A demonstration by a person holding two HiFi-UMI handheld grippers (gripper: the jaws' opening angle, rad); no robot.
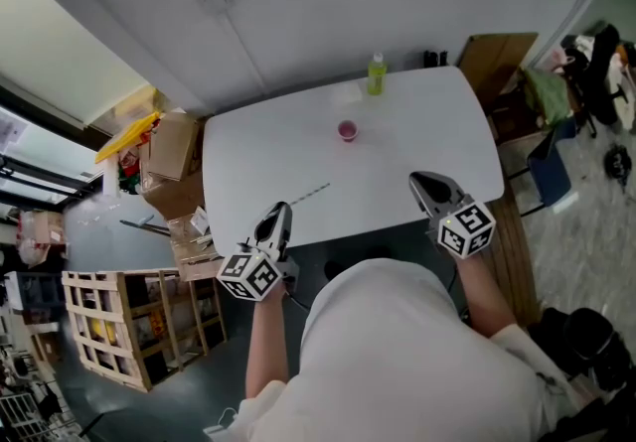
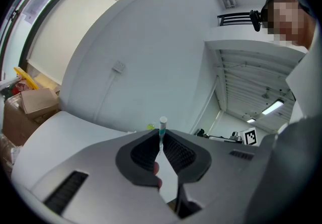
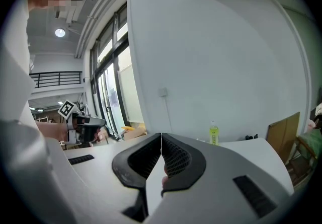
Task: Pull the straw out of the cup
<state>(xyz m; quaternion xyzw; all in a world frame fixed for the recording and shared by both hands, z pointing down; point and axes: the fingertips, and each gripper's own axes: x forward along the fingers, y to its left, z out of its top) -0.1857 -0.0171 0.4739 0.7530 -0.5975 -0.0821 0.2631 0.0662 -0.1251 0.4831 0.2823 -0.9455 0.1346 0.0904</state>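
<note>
White bench [image 1: 248, 157] against a plain wall, with cardboard boxes [image 1: 171, 147] and a wooden crate [image 1: 109, 326] on the floor off to its left. Left tool [image 1: 284, 208] is clenched on the straw [image 1: 310, 194] right at its tips, so the straw's out of the cup [image 1: 347, 130] and sits over the near-left part of the bench. Its long axis carries on from the tool, free end pointing far and right, roughly at the cup. The cup is well apart from it, near the middle of the bench. Right tool [image 1: 419, 179] is clamped shut on nothing, hovering over the near-right edge. Green bottle [image 1: 377, 73] stands at the far edge.
</note>
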